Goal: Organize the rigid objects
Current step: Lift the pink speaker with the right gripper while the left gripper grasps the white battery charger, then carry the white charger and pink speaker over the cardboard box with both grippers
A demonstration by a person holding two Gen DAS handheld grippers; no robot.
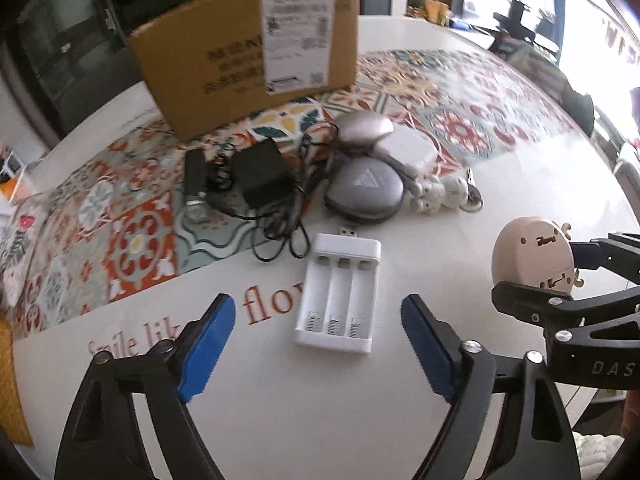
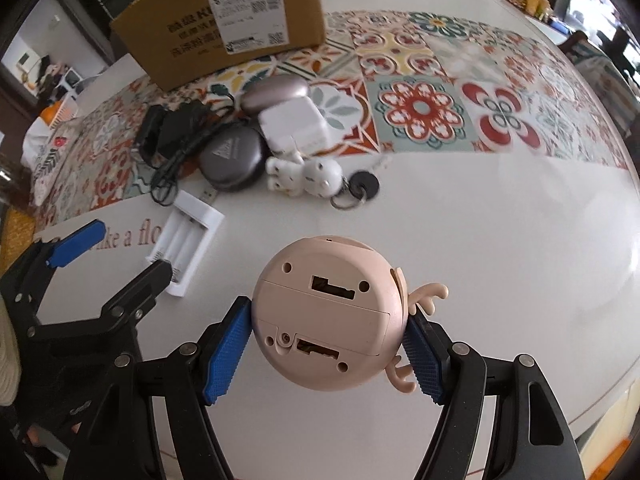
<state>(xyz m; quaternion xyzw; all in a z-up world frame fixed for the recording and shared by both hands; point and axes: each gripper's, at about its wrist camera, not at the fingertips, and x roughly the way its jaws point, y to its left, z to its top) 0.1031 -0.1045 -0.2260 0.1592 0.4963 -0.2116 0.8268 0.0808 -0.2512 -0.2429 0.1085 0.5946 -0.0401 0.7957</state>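
Observation:
My right gripper [image 2: 326, 336] is shut on a round pink toy [image 2: 326, 312] with small antlers, its underside facing the camera, held above the white table [image 2: 480, 240]. In the left wrist view the same toy [image 1: 528, 252] hangs at the right, in the right gripper [image 1: 560, 276]. My left gripper [image 1: 318, 308] stands open over a white three-slot battery charger [image 1: 340, 292] that lies flat on the table; the blue pads do not touch it. From the right wrist view the left gripper [image 2: 130, 248] shows beside the charger [image 2: 188, 236].
A cardboard box [image 1: 248, 60] stands at the back on a patterned mat [image 1: 460, 120]. In front of it lie a black adapter with cable [image 1: 260, 176], a grey round case [image 1: 366, 188], an oval metallic case [image 1: 362, 128], a white plug [image 1: 406, 150] and a white figurine keychain [image 2: 308, 176].

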